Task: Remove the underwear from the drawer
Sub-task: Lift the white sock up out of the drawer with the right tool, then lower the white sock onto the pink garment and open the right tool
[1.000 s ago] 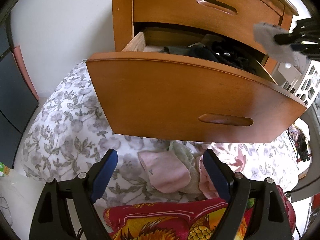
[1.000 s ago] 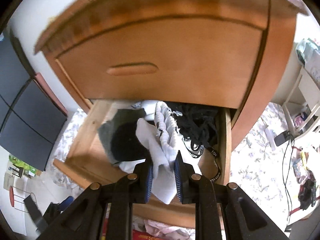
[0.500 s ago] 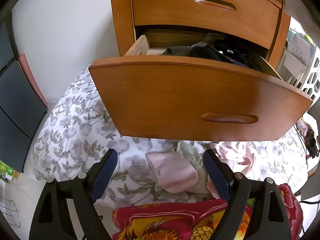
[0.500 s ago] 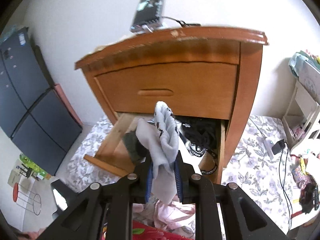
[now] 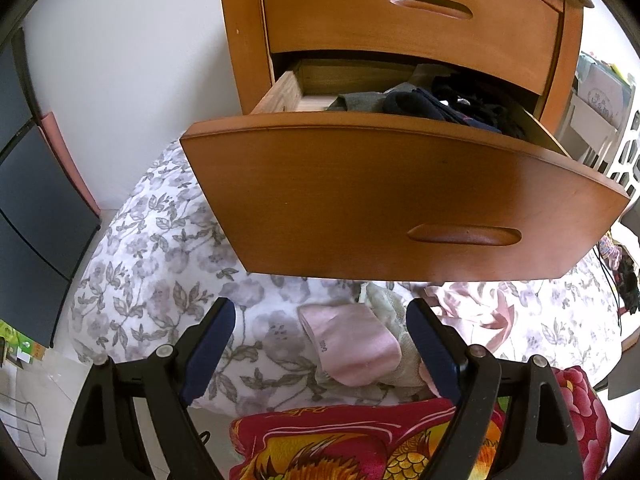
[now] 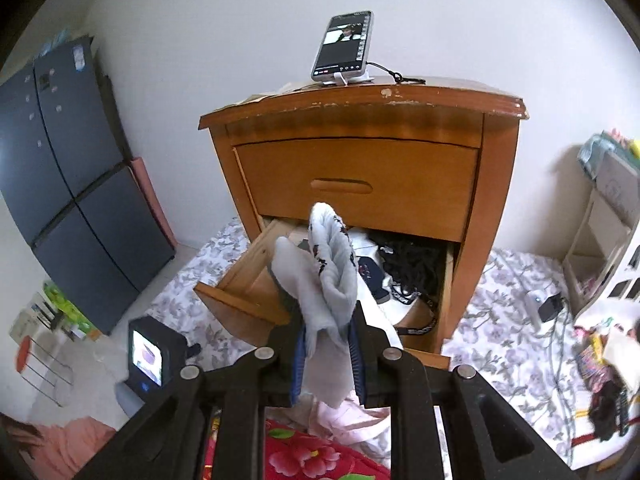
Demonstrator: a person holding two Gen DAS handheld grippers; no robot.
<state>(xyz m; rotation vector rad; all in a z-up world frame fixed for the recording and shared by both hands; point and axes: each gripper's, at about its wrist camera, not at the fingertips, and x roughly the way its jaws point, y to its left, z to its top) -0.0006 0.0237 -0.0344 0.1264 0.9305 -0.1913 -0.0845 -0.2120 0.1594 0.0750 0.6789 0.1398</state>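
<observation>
My right gripper (image 6: 326,354) is shut on grey underwear (image 6: 326,276) with a dark pattern, which stands up between the pads, lifted clear in front of the nightstand. The lower drawer (image 6: 240,300) is pulled out, with dark clothes (image 6: 404,268) left inside. In the left wrist view the drawer front (image 5: 400,200) hangs above a floral sheet, dark garments (image 5: 440,106) showing over its rim. My left gripper (image 5: 320,340) is open, low over pink underwear (image 5: 352,344) and a pale lace piece (image 5: 386,304) lying on the sheet.
A phone (image 6: 344,46) on a stand tops the wooden nightstand (image 6: 496,208). A dark cabinet (image 6: 68,184) stands left, a white shelf (image 6: 608,248) right. A red patterned blanket (image 5: 340,444) lies near me. Cables and a charger (image 6: 548,306) lie on the floral sheet (image 5: 160,264).
The right gripper has pulled back and up from the drawer with the grey underwear, so the whole nightstand now shows. The left gripper has stayed put, open.
</observation>
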